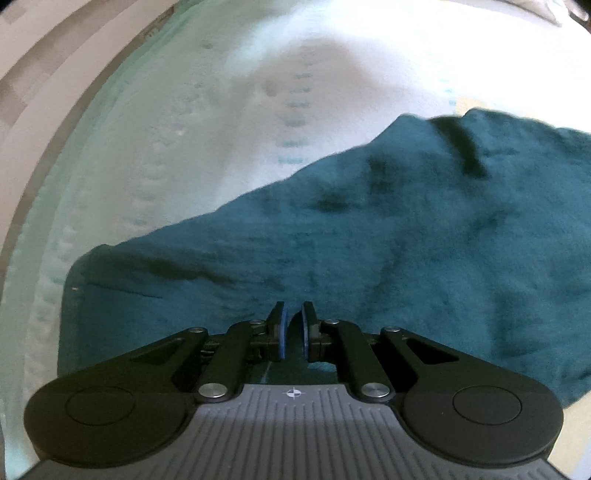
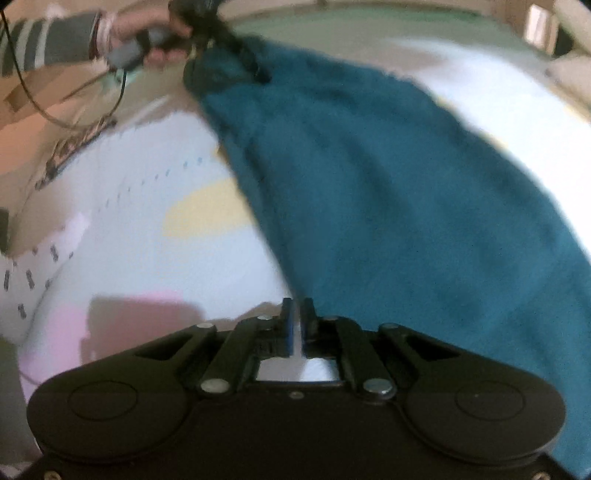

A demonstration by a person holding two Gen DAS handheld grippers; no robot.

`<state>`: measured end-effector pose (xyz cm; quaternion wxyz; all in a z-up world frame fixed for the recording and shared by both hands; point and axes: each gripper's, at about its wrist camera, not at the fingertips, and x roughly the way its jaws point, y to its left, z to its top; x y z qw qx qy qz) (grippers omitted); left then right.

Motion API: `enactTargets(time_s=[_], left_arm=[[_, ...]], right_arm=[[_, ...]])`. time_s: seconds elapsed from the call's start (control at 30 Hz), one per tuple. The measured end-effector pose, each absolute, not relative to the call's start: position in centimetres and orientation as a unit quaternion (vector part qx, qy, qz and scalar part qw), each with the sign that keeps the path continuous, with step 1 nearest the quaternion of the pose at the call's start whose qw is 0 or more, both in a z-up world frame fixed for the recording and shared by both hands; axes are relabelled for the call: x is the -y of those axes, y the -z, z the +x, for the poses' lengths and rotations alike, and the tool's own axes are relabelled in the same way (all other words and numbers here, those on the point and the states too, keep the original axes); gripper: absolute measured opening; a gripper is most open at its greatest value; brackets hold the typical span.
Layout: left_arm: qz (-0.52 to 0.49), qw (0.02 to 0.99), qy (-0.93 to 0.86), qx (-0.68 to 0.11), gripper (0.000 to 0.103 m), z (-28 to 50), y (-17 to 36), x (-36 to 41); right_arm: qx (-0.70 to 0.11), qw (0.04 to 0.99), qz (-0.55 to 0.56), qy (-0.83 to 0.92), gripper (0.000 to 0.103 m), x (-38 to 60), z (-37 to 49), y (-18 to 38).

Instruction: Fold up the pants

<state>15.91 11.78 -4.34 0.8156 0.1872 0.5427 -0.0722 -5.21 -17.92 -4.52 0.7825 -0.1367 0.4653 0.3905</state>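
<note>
Teal pants (image 1: 406,240) lie rumpled on a white sheet (image 1: 221,129). My left gripper (image 1: 293,314) is shut on a fold of the cloth, which shows between its blue pads. In the right wrist view the pants (image 2: 388,203) stretch as a long band from the top middle to the lower right. At the far end the left gripper (image 2: 262,75), held by a hand (image 2: 147,33), pinches and lifts them. My right gripper (image 2: 298,306) is shut at the near left edge of the pants, where the cloth meets its fingertips. How much cloth it pinches is hard to see.
The sheet (image 2: 147,240) has a yellow patch (image 2: 203,214) and a pink patch (image 2: 74,332) left of the pants. A cable (image 2: 37,103) hangs from the left gripper by a striped sleeve (image 2: 48,40). The bed's edge and pale floor (image 1: 22,74) run along the left.
</note>
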Motion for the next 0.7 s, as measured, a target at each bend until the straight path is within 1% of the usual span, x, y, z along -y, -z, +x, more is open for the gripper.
enactTargets(time_s=[0.1, 0.17, 0.23, 0.27, 0.37, 0.43, 0.47, 0.5, 0.6, 0.7], left_arm=[[0.157, 0.823, 0.107, -0.535, 0.010, 14.6, 2.8, -10.3], [0.151, 0.826, 0.141, -0.525, 0.010, 13.5, 2.0, -8.4], [0.150, 0.824, 0.178, -0.516, 0.010, 12.6, 1.6, -6.4], [0.151, 0.820, 0.201, -0.514, 0.010, 12.0, 1.5, -5.3], [0.159, 0.807, 0.247, -0.512, 0.010, 10.6, 1.5, -2.9], [0.155, 0.796, 0.266, -0.522, 0.010, 10.1, 2.0, -2.1], [0.152, 0.788, 0.276, -0.528, 0.010, 9.8, 2.4, -1.6], [0.153, 0.782, 0.285, -0.533, 0.010, 9.6, 2.9, -1.3], [0.175, 0.768, 0.297, -0.540, 0.010, 8.5, 4.2, -0.3], [0.188, 0.755, 0.312, -0.545, 0.010, 8.0, 5.0, 0.0]], right_arm=[[-0.474, 0.776, -0.136, -0.394, 0.007, 17.4, -6.0, 5.3], [-0.477, 0.779, -0.116, -0.389, 0.007, 17.4, -6.1, 5.0], [-0.479, 0.788, -0.090, -0.377, 0.011, 17.8, -6.2, 4.5], [-0.478, 0.796, -0.077, -0.364, 0.018, 18.0, -6.3, 4.2], [-0.465, 0.820, -0.060, -0.327, 0.019, 18.8, -7.0, 3.2], [-0.461, 0.835, -0.044, -0.297, 0.027, 19.6, -7.1, 2.9], [-0.456, 0.848, -0.031, -0.270, 0.034, 20.2, -7.3, 2.7], [-0.451, 0.857, -0.019, -0.247, 0.038, 21.0, -7.5, 2.5], [-0.444, 0.877, 0.017, -0.182, 0.038, 23.2, -8.2, 2.1], [-0.443, 0.887, 0.014, -0.129, 0.038, 24.7, -9.0, 2.0]])
